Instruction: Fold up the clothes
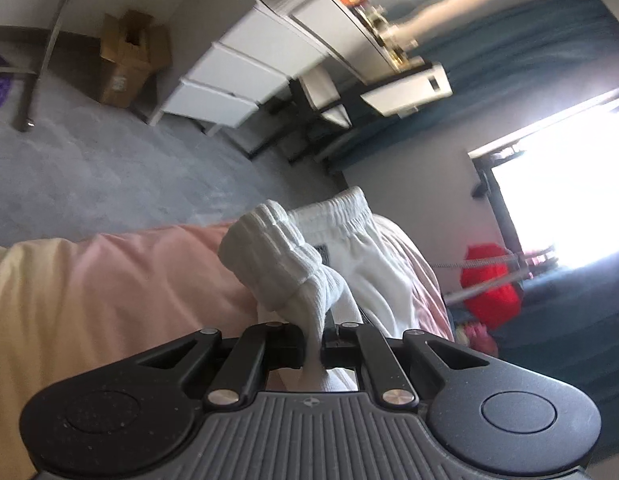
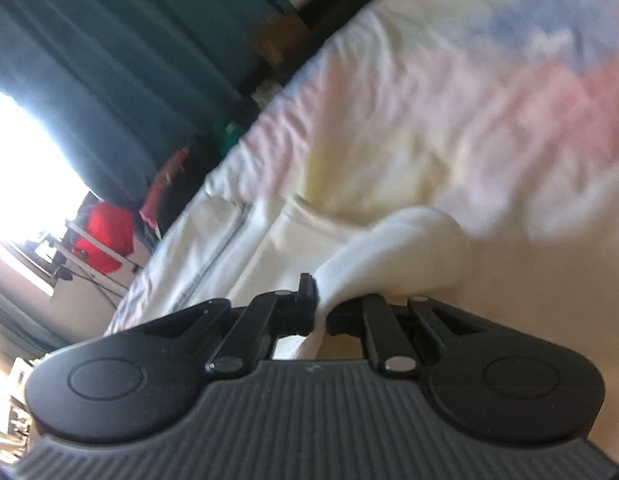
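A white garment with a ribbed elastic waistband (image 1: 333, 216) lies on a pastel bedspread (image 1: 109, 280). My left gripper (image 1: 321, 340) is shut on a bunched fold of this white cloth (image 1: 293, 264), which rises between its black fingers (image 1: 281, 340). In the blurred right wrist view, my right gripper (image 2: 319, 320) is shut on another fold of the white garment (image 2: 393, 248), and the rest of the cloth (image 2: 229, 248) spreads out to the left on the bed. The bedspread (image 2: 469, 100) shows pink, yellow and blue patches.
A grey carpet (image 1: 109, 168), a white drawer unit (image 1: 237, 80) and a cardboard box (image 1: 129, 60) lie beyond the bed. Teal curtains (image 2: 89, 60) flank a bright window (image 1: 569, 200). A red object (image 1: 489, 284) sits on a rack past the bed's edge.
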A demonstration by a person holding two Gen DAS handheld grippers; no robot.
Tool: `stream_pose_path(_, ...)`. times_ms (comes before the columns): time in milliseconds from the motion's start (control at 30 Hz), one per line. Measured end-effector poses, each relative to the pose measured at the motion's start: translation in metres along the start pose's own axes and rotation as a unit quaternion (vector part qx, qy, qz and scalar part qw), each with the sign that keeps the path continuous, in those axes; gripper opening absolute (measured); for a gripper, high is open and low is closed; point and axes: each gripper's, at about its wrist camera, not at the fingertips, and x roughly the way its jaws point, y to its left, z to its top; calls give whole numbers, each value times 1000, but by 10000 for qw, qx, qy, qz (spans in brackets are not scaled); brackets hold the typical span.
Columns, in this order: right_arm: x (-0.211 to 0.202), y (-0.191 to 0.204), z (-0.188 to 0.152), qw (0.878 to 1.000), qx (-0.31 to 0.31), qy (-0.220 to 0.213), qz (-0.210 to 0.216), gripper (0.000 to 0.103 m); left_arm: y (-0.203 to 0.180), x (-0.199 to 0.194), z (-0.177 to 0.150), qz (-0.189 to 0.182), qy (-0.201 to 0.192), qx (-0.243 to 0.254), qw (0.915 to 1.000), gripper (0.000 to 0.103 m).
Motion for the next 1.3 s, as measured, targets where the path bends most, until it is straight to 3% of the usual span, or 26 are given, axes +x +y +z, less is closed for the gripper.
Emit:
stream_pose_path(133, -10, 22, 1, 9986, -323, -424, 57, 8, -11, -7, -2, -367, -245, 131, 9989, 6)
stream_pose_path(233, -10, 28, 5, 9964, -244, -801, 154, 8, 3, -3, 7, -720, -60, -501, 9961, 6)
stream_pose_path(367, -11, 30, 12, 9915, -85, -1294, 59, 6, 22, 8, 14, -808, 94, -925, 9924, 6)
stream_pose_path(467, -4, 21, 16, 9904, 65, -1374, -157, 6, 36, 14, 19, -867, 209, -1269, 9879, 6)
stream_pose_path(667, 6, -2, 7, 9938, 198, -940, -569, 6, 39, 17, 17, 51, 481, -802, 9956, 7)
stream_pose_path(733, 9, 3, 3, 9918, -283, -671, -1055, 6, 39, 18, 18, 359, 645, -658, 9951, 9)
stream_pose_path(833, 15, 4, -5, 9860, -701, -348, -1474, 6, 36, 23, 18, 725, 780, -256, 9940, 18)
stream_pose_path(900, 19, 1, -7, 9854, -724, -237, -1526, 6, 30, 28, 16, 972, 854, 166, 9915, 35)
stream_pose_path(1033, 24, 5, -8, 9828, -889, -111, -1612, 11, 16, 32, 9, 1341, 884, 1060, 9813, 52)
stream_pose_path(1133, 20, 15, -8, 9798, -1164, -140, -1619, 19, 7, 25, 5, 1586, 720, 1451, 9740, 66)
stream_pose_path(1200, 11, 23, -8, 9810, -1267, -253, -1445, 42, -1, 15, 1, 1740, 519, 1742, 9678, 78)
stream_pose_path(1233, 6, 28, -8, 9814, -1317, -341, -1354, 60, -6, 9, -3, 1773, 399, 1902, 9648, 79)
stream_pose_path(1267, 2, 33, -9, 9816, -1365, -431, -1264, 68, -10, 3, -6, 1793, 273, 2060, 9616, 79)
stream_pose_path(1300, -3, 39, -10, 9814, -1421, -524, -1178, 69, -15, -3, -9, 1765, 177, 2190, 9595, 81)
